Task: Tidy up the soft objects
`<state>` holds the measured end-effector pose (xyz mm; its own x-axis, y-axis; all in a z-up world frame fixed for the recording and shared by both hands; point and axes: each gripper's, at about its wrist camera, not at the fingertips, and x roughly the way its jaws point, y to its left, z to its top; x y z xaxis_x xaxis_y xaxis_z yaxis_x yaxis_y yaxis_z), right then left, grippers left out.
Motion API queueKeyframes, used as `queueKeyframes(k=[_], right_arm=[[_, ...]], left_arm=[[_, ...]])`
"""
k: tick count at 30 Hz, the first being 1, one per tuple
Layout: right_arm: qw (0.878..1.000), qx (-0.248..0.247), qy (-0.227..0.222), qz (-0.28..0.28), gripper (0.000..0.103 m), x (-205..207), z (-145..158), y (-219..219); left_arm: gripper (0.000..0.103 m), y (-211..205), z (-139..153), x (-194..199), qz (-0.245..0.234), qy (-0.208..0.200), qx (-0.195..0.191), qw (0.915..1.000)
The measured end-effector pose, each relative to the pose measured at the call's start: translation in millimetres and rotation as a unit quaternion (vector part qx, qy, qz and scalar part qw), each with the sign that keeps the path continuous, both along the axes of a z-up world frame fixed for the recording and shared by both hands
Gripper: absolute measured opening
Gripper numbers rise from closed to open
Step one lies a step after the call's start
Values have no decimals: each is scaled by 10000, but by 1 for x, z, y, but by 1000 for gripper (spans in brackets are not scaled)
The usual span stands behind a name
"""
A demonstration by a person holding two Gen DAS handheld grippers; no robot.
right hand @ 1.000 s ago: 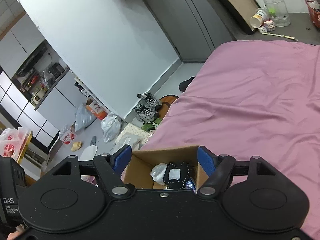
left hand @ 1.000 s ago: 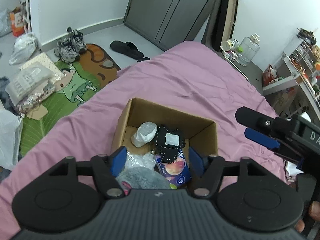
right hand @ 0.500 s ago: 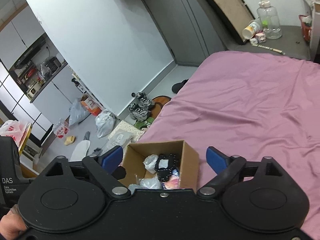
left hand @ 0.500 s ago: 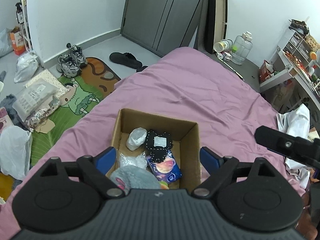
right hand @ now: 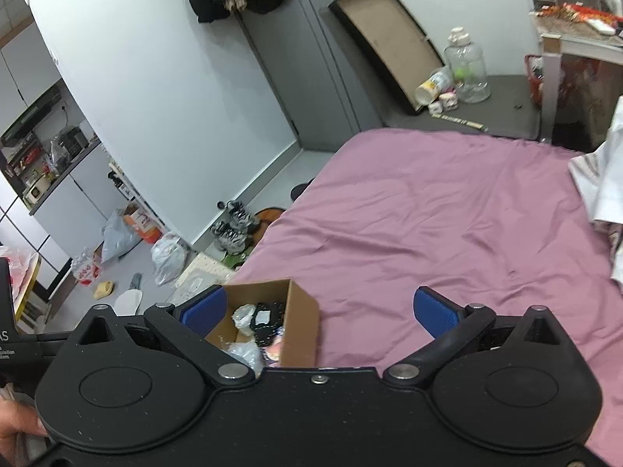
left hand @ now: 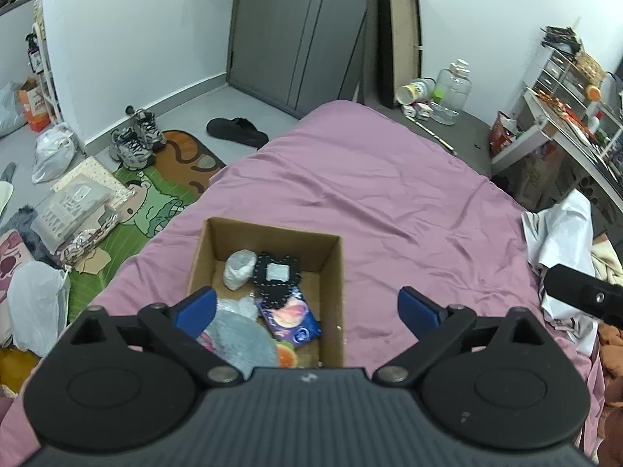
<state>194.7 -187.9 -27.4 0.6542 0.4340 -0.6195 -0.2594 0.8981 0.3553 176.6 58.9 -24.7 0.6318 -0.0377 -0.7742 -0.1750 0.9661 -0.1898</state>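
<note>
I am holding both tools above the near edge of the bed [left hand: 389,194], and both are empty. The left gripper [left hand: 307,309] has just been spreading its jaws; they are standing wide apart with nothing between the blue pads — only the cardboard box [left hand: 335,272] showing below them. The right gripper [right hand: 319,309] has likewise just been opening, and its jaws are gaping over bare pink sheet and the box's right wall.

The soft things are sitting inside the box, which is resting on the sheet near the bed's left edge: a grey fluffy piece [left hand: 241,334] at the near end, a black studded pouch [left hand: 276,276] in the middle, a clear wrapped bundle [left hand: 239,268] toward the far left corner, and a blue packet [left hand: 292,319] leaning beside the pouch. I judge they are gathered there so nothing is straying across the bed — the sheet itself is looking clear. Crumpled white cloth [left hand: 560,233] is lying at the right edge, possibly the next thing to collect.
</note>
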Motion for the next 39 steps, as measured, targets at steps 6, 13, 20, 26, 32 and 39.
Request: queueKeyframes(k=[6,13,20,26,32,39], right_arm=[[9991,33,-174,-384,103,-15,0,-28],[9979,138,-284,-563,103,-27,-8,-51],[9975,87,-321,-628,103,-40,-18,-60],[9976,-24,-431,-543,103,-53,-19,-60],[9969,-86,-528,-575,103,-63,-20,-64],[9970,-158,-446,-610,103,-74,-28,-69]], left_arm=[[103,-20,5,-12,-89,-125,128,9998],[103,-41,4,-27,-224,-207,327,9990],[103,-55,1,-37,-170,-230,428,9987],[103,-66,-2,-43,-174,-253,580,9978],[103,-74,-4,-53,-267,-330,751,9963],[103,-76,-7,-66,-302,-375,801,9956]])
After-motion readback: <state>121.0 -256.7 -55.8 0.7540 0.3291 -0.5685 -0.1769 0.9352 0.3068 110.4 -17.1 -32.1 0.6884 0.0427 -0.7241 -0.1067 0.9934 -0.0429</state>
